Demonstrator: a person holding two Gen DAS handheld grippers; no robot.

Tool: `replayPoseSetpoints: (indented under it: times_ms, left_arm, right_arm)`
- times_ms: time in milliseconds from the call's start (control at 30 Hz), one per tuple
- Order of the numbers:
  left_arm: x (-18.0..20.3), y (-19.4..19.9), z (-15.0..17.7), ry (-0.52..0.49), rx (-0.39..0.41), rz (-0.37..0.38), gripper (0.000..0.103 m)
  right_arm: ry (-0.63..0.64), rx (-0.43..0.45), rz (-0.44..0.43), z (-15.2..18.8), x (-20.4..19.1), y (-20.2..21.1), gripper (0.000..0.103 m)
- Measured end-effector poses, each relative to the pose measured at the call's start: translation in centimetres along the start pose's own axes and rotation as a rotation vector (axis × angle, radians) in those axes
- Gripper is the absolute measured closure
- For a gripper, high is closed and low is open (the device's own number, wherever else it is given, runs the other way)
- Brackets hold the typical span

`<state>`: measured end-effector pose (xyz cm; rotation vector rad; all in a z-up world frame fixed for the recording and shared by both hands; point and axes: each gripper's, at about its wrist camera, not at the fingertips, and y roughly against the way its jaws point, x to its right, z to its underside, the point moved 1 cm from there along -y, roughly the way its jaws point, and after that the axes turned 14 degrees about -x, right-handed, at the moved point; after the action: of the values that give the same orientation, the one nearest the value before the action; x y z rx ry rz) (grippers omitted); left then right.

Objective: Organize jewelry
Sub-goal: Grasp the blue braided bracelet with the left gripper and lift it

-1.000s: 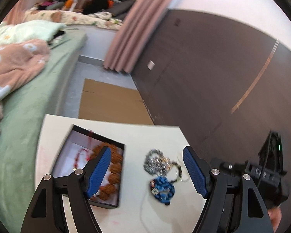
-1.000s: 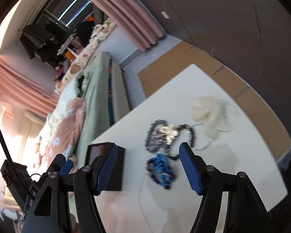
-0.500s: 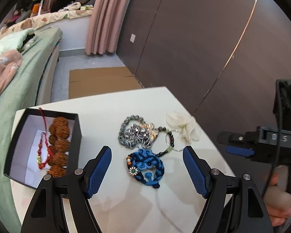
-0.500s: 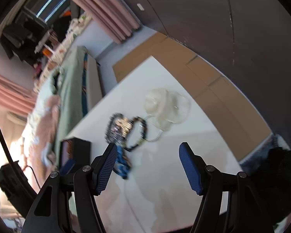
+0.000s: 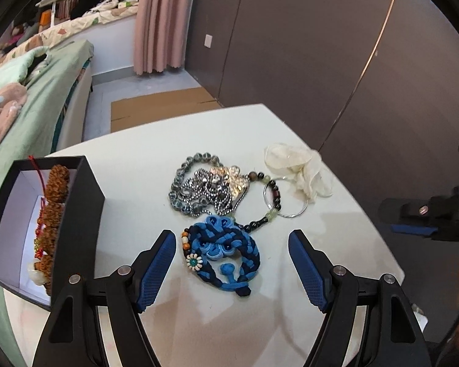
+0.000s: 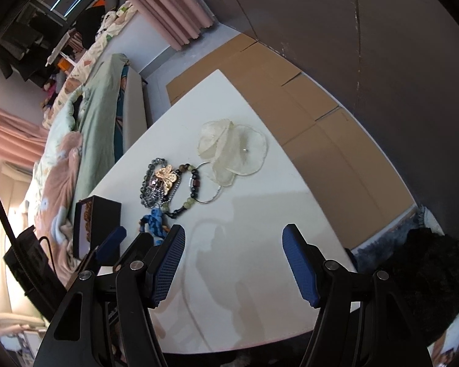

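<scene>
Left gripper (image 5: 232, 264) wide open, empty, poised over white table (image 5: 137, 159); black box (image 5: 88, 202) at 9 o'clock, blue braided bracelet (image 5: 225, 252) between jaws. Right gripper (image 6: 233, 263) likewise open, empty. Likely snag: beaded strand (image 5: 269, 211) touching bracelet at 1 o'clock, dragged along.

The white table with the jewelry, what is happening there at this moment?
A person holds a gripper in each hand over the white table. The left gripper hangs with open jaws around the blue braided bracelet, not gripping it. The right gripper is open over bare tabletop. A black box already holds brown beads; other pieces lie loose.
</scene>
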<state>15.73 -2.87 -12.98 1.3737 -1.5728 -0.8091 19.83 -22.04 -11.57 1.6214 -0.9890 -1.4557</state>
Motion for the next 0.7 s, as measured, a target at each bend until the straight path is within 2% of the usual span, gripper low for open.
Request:
replayPoseSetpoints:
  times_ms: [267,300,333,367,433,500,533,700]
  left_arm:
    - [-0.3,-2.0,-0.1,0.020,-0.046,-0.080,0.026]
    - [-0.6,-2.2,-0.1,0.030,-0.052,-0.065,0.030]
    - [-0.7,-2.4,-0.1,0.035,-0.059,-0.055,0.039]
    - [-0.8,-2.6,-0.1,0.035,-0.068,-0.051,0.043]
    - [-0.8,-2.6,-0.1,0.021,-0.059,-0.067,0.061]
    - [-1.0,-2.5,-0.1,0.020,-0.058,-0.063,0.069]
    - [-1.2,-2.4,-0.1,0.026,-0.054,-0.046,0.078]
    - [-1.7,-0.8,-0.1,0.036,-0.011,-0.023,0.082]
  right_arm:
    - [-0.052,-0.010,-0.009,-0.4,1.6,0.0,0.036]
    - [-0.049,-0.009,-0.009,-0.3,1.5,0.0,0.036]
    - [-0.046,-0.009,-0.010,-0.4,1.4,-0.1,0.036]
    - [-0.045,-0.010,-0.010,-0.4,1.3,-0.1,0.036]
    - [-0.051,-0.013,-0.012,-0.5,1.3,-0.3,0.036]
    - [-0.068,-0.013,-0.019,-0.7,1.6,-0.4,0.036]
    - [-0.080,-0.015,-0.022,-0.8,1.9,-0.5,0.036]
    - [-0.105,-0.007,-0.071,-1.1,2.1,-0.7,0.036]
